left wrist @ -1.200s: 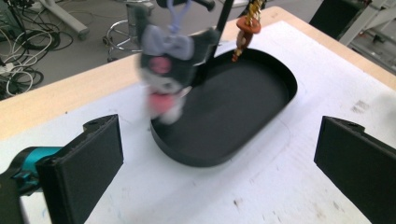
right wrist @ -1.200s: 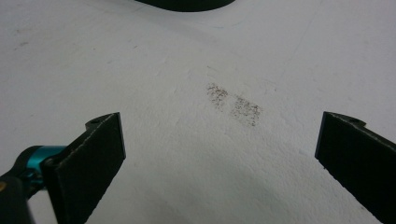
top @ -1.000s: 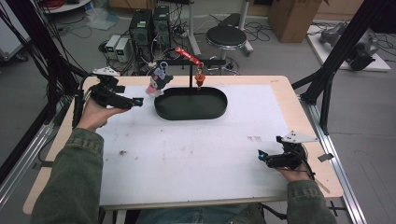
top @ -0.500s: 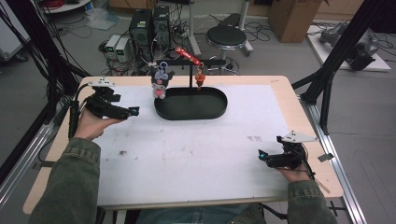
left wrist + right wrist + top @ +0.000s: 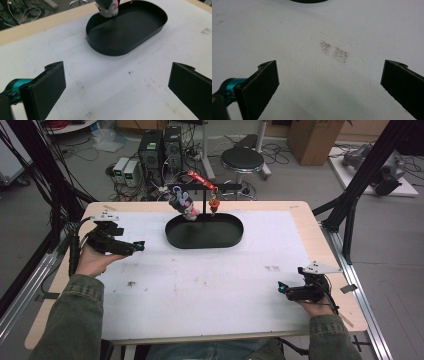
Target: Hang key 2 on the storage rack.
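Grey-and-pink plush toy (image 5: 183, 205) on the stand (over the black oval tray (image 5: 205, 238)) — both hand-held grippers spread, empty.

Hand-held gripper (image 5: 329, 87): jaws spread wide, nothing between them
Tabletop (image 5: 294, 37): white, bare
Smudge (image 5: 334, 52): grey, ahead of jaws
Black tray (image 5: 308, 1): edge at top

A wooden-edged table (image 5: 300, 210) carries a white sheet (image 5: 210, 275). On the sheet's far middle sits a black oval tray (image 5: 225, 236). A grey smudge (image 5: 272, 268) marks the sheet near the tray's right.
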Available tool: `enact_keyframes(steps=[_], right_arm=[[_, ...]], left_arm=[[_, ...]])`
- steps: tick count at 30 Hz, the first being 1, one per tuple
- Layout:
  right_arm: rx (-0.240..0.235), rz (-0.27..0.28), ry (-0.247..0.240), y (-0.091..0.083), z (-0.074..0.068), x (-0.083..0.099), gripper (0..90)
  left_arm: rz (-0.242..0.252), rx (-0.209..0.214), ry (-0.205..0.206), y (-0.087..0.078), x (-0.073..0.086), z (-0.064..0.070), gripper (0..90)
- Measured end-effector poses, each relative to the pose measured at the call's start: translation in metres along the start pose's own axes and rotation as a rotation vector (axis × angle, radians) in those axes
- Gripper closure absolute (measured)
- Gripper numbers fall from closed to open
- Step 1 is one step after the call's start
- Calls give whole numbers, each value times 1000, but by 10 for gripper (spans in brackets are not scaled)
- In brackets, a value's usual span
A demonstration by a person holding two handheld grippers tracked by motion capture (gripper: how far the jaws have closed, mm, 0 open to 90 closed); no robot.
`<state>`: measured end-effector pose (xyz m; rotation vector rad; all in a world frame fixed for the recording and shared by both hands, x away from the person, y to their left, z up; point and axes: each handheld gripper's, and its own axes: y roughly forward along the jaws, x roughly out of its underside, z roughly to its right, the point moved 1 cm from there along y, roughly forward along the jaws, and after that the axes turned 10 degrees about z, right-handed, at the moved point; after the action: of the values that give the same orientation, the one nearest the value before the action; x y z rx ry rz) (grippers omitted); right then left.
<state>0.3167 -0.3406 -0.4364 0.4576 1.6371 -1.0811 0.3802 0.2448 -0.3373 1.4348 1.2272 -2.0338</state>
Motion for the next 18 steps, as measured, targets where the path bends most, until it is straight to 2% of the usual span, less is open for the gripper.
enact_keyframes(steps=[5, 11, 13, 18], right_arm=[[-6, -11, -1, 0, -1, 1, 6], [-1, -12, 2, -2, 0, 2, 6], [4, -10, 3, -2, 0, 2, 6], [4, -8, 2, -3, 0, 3, 6]], left_arm=[[-24, 6, -12, -2, 15, -2, 17], [-23, 6, -31, -8, 32, -3, 17], [-44, 12, -40, -11, 38, -2, 17], [-35, 17, -45, -15, 46, 1, 17]])
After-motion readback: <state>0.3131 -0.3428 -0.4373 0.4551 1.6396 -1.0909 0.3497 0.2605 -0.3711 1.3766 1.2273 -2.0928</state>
